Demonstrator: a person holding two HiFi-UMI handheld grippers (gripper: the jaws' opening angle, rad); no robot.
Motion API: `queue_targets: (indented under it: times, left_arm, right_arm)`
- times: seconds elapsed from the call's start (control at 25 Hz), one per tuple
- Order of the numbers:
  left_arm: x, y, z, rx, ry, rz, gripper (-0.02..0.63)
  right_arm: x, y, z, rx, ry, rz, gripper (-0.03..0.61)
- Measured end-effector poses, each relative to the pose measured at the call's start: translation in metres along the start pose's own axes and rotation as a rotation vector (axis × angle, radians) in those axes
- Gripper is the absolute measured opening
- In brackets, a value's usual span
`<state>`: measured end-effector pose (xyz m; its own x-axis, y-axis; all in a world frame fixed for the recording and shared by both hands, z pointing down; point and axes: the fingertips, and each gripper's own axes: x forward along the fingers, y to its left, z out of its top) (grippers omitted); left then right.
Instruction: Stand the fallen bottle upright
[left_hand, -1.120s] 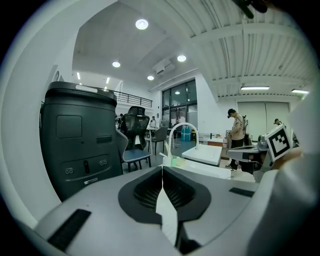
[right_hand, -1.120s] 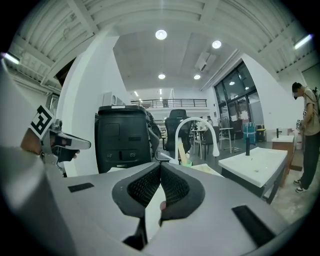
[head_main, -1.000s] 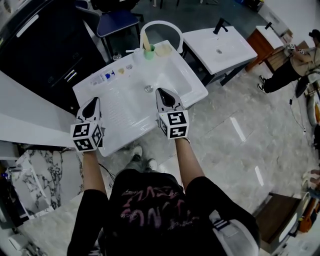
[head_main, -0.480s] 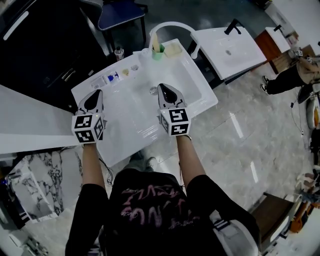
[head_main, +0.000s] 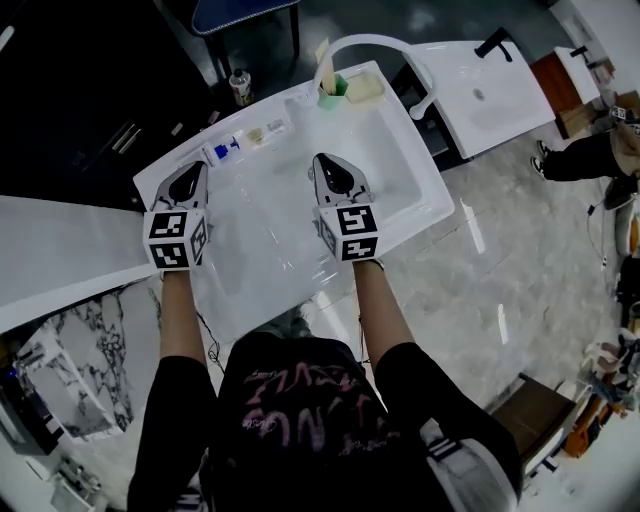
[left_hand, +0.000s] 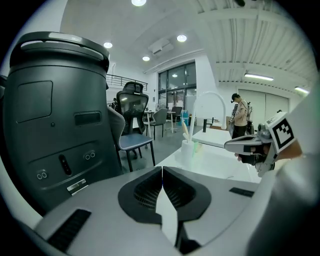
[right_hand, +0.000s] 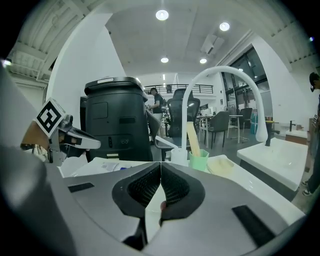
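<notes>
A small clear bottle (head_main: 224, 148) with a blue label lies on its side on the back left ledge of the white sink counter (head_main: 250, 250). My left gripper (head_main: 191, 170) (left_hand: 162, 172) hovers just short of it, to its left, with jaws shut and nothing between them. Over the basin to the right, my right gripper (head_main: 328, 162) (right_hand: 161, 167) is also shut and holds nothing. In the left gripper view the bottle is hidden behind the jaws.
A green cup (head_main: 331, 96) (right_hand: 198, 160) with a toothbrush and a yellow sponge (head_main: 365, 88) sit at the back rim beside the arched white faucet (head_main: 385, 45) (right_hand: 220, 72). Two small items (head_main: 265, 131) lie next to the bottle. A black cabinet (left_hand: 55, 125) stands behind the counter.
Both grippers have advanced over the counter toward its back rim and lowered, still shut. The left one now lies close to the fallen bottle.
</notes>
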<state>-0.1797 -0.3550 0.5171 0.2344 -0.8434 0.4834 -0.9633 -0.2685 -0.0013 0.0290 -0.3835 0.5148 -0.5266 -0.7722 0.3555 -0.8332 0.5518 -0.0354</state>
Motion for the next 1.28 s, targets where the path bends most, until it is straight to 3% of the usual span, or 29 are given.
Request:
queue_targets:
  times: [0.12,0.32,0.4,0.52,0.76,1.04,1.28]
  left_arm:
    - [0.022,0.005,-0.009,0.041,0.053,-0.019,0.018]
    - [0.061,0.009,-0.028,0.189,0.203,-0.085,0.022]
    - [0.075,0.008,-0.037,0.255,0.279,-0.128,0.112]
    - [0.094,0.006,-0.054,0.376,0.406,-0.194,0.178]
    - [0.121,0.009,-0.076,0.623,0.591,-0.227,0.19]
    - [0.133,0.003,-0.093,0.708,0.734,-0.29,0.192]
    - [0.138,0.0,-0.102,0.764,0.785,-0.295,0.151]
  right_arm:
    - [0.016,-0.002,-0.006,0.018,0.023,0.004,0.012]
    - [0.037,-0.01,-0.021,0.031,0.058,-0.001,0.012]
    - [0.042,-0.015,-0.031,0.034,0.077,-0.009,0.012]
    - [0.049,-0.02,-0.044,0.039,0.102,-0.021,0.012]
    - [0.053,-0.025,-0.059,0.052,0.129,-0.036,0.012]
    - [0.052,-0.03,-0.066,0.064,0.141,-0.056,0.012]
    - [0.044,-0.034,-0.074,0.073,0.155,-0.071,0.012]
